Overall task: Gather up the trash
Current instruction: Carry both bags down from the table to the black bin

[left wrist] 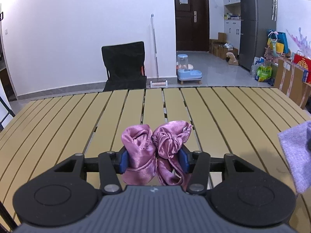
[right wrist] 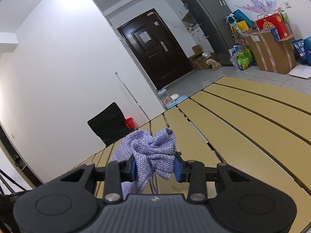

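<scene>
Your left gripper (left wrist: 154,162) jaws clamp pink cloth (left wrist: 155,145), right gripper (right wrist: 154,168) jaws lilac cloth (right wrist: 149,155); lift both clear of the worktop (left wrist: 223,112), grips firm.

**My two handheld grippers: appearance**

My left gripper (left wrist: 153,162): ribbed grey housing with a small pale logo at its front edge; two round black side discs, each with an embossed circle; black linkage arms with triangular cut-outs; silver pivot pins; blue pads on black fingers.

My right gripper (right wrist: 154,168): same build, same grey ribbing, black links, silver pins, blue pads.
</scene>
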A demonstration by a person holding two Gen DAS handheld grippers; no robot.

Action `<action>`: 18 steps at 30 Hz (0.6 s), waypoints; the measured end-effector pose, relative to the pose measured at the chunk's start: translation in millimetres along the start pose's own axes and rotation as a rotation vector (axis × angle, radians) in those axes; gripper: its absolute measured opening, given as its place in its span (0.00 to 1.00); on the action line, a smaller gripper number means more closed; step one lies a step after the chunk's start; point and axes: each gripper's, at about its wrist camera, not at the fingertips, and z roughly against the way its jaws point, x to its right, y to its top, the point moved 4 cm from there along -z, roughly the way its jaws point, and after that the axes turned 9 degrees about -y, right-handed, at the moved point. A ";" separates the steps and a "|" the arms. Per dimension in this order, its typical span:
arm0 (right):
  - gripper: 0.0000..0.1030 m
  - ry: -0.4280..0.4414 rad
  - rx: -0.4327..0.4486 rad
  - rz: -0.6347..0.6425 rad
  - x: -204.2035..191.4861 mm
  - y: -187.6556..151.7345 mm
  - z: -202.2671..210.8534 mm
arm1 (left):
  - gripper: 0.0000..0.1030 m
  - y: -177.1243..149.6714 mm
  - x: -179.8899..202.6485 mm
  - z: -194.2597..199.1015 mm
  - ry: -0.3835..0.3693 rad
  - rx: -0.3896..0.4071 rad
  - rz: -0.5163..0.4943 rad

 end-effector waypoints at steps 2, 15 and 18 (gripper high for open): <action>0.34 0.012 -0.003 0.003 -1.6 -0.5 3.5 | 0.49 -0.9 -0.3 9.3 0.002 0.016 -0.001; 0.34 0.067 -0.014 0.053 -19.6 -18.3 47.8 | 0.49 -24.5 8.7 89.3 -0.042 0.075 -0.006; 0.34 0.074 -0.008 0.067 -24.6 -26.4 61.8 | 0.49 -33.9 11.6 109.8 -0.045 0.087 -0.025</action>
